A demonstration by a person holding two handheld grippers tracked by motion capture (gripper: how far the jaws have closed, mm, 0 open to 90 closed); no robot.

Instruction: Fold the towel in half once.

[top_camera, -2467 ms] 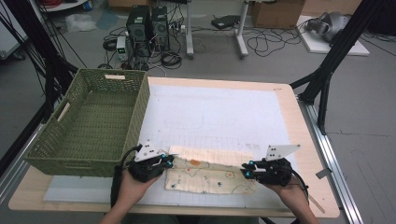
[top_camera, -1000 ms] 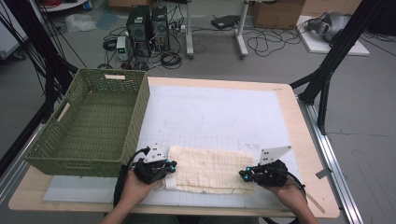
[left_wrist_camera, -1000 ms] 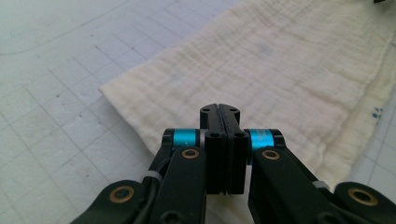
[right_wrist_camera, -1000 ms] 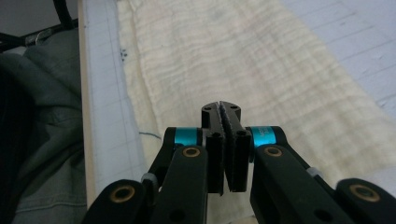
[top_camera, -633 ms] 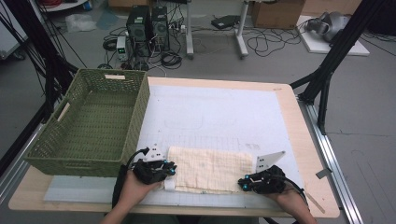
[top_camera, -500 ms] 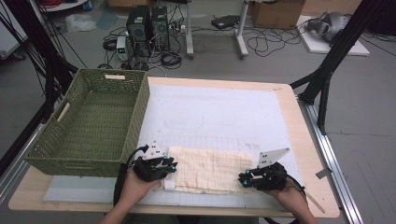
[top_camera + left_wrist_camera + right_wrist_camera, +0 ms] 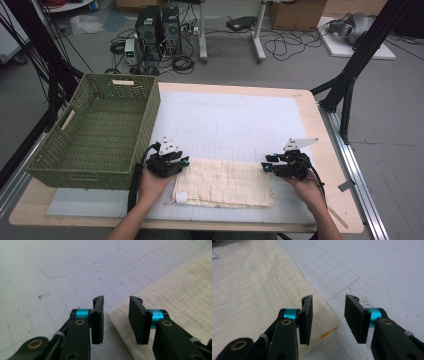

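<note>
Lying flat on the white gridded mat (image 7: pixel 235 120), a folded cream cloth (image 7: pixel 225 182) sits near the front edge of the surface (image 7: pixel 320 130), its long side running left to right. A small white tag (image 7: pixel 181 197) shows at its front left corner.

At the cloth's left end the left gripper (image 7: pixel 181 162) is held low by the person's left hand (image 7: pixel 152 182). In the left gripper view its jaws stand partly apart, having just been opening, with nothing clamped between them; a corner of the cloth (image 7: pixel 175 297) lies on the mat below the gap and runs off under the right-hand jaw.

At the cloth's right end the right gripper (image 7: pixel 266 167) is held by the right hand (image 7: pixel 307 187). Its jaws too have just been opening and now stand partly apart and empty. In the right gripper view the cloth's corner (image 7: pixel 262 290), with a thin orange mark along its edge, lies beneath the left-hand jaw and the gap, not pinched.

A green woven basket (image 7: pixel 75 170) stands on the left part of the surface, just beside the left gripper and close to the cloth's left end.
</note>
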